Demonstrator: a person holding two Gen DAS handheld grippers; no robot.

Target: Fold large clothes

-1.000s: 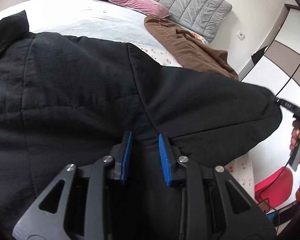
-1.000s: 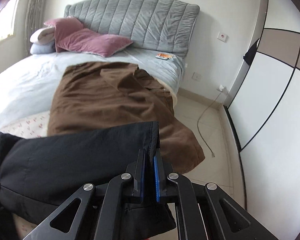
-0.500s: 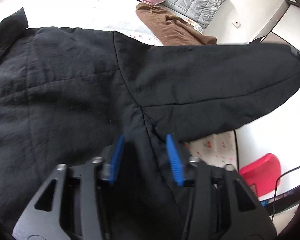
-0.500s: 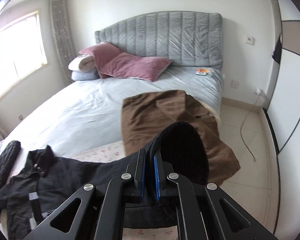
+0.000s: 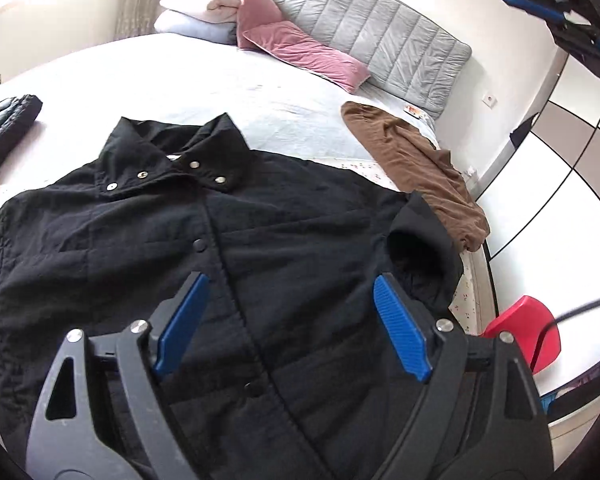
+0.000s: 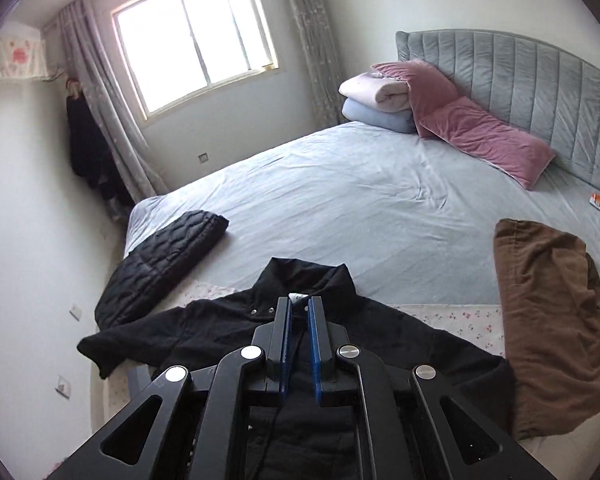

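Observation:
A black snap-front jacket (image 5: 300,220) lies face up on the bed (image 5: 172,76), collar toward the headboard. Its right sleeve (image 5: 416,240) is folded in over the body, with the cuff opening facing me. My left gripper (image 5: 290,282) hovers above the jacket's front, its jaws opening wide with nothing between them. High at the top right is my right gripper (image 5: 540,4), off the cloth. In the right wrist view the right gripper (image 6: 299,302) is raised over the jacket (image 6: 420,344). Its jaws are opening a narrow gap, and nothing is between them.
A folded black quilted coat (image 6: 164,256) lies at the bed's left edge. A brown garment (image 6: 548,308) hangs over the right edge. Pink pillows (image 6: 476,136) and folded blankets (image 6: 372,100) sit by the grey headboard. A red stool (image 5: 528,332) stands on the floor at the right.
The right gripper has let go of the sleeve, which now lies folded across the jacket. Both grippers have risen and pulled back. The left jaws have spread wide.

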